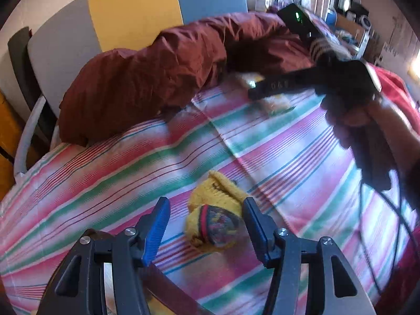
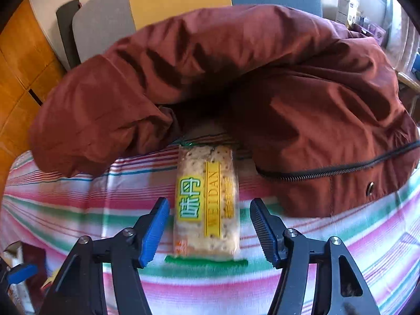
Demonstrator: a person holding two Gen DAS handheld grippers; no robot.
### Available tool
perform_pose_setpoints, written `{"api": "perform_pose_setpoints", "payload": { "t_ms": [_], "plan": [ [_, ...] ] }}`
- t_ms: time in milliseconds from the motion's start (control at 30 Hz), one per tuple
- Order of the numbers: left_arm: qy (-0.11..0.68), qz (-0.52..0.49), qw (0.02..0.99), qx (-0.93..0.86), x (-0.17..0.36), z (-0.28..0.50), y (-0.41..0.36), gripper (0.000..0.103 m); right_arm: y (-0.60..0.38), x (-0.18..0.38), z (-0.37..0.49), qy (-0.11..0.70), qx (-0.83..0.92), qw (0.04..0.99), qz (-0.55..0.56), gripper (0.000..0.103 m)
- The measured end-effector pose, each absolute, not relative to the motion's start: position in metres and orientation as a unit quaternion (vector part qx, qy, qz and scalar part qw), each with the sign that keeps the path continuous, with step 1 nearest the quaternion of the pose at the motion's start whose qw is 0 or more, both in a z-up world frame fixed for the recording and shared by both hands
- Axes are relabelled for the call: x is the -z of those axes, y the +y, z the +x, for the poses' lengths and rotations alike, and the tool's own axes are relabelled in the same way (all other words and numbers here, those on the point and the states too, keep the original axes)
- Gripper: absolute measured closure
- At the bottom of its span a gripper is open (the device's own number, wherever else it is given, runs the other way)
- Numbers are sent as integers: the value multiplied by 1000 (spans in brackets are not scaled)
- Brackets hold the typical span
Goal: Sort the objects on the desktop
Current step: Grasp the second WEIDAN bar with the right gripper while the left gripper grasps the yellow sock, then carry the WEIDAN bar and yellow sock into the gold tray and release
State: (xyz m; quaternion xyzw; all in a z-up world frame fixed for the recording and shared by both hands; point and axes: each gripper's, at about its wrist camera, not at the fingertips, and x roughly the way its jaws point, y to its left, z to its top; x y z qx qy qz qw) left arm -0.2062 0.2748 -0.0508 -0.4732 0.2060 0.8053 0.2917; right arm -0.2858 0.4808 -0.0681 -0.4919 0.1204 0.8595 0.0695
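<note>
A yellow plush item with a dark patterned patch lies on the striped cloth. My left gripper hovers over it, open, one blue-padded finger on each side and neither touching. In the right wrist view a clear snack packet with a yellow label lies lengthwise between the fingers of my right gripper, which is open with gaps at both pads. The left wrist view also shows the right gripper at the upper right, held by a hand and pointing down at the snack packet.
A crumpled maroon jacket lies along the far side of the cloth, just behind the packet. Behind it stands a chair back with grey, yellow and blue panels. A black cable hangs from the right gripper. A cluttered shelf is far right.
</note>
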Motion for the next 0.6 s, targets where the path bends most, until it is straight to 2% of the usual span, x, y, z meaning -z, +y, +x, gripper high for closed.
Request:
{"api": "perform_pose_setpoints", "payload": {
  "t_ms": [200, 233, 267, 300, 333, 467, 600],
  "plan": [
    [203, -492, 300, -791, 62, -213, 281, 42, 475, 72, -293, 98, -862, 67, -492, 37],
    [204, -495, 302, -789, 63, -212, 283, 43, 474, 72, -294, 92, -862, 68, -494, 39],
    [202, -501, 307, -784, 65, -213, 285, 43, 472, 72, -294, 83, -862, 70, -495, 46],
    [194, -511, 314, -777, 69, -213, 287, 44, 469, 72, -293, 68, -863, 73, -495, 54],
    [187, -518, 317, -772, 72, -214, 288, 45, 468, 72, -292, 63, -864, 72, -494, 54],
    [166, -522, 320, -773, 71, -212, 287, 60, 469, 71, -281, 68, -865, 62, -493, 54],
    [157, -512, 311, -785, 61, -205, 283, 65, 469, 68, -263, 81, -864, 51, -494, 55]
  ]
}}
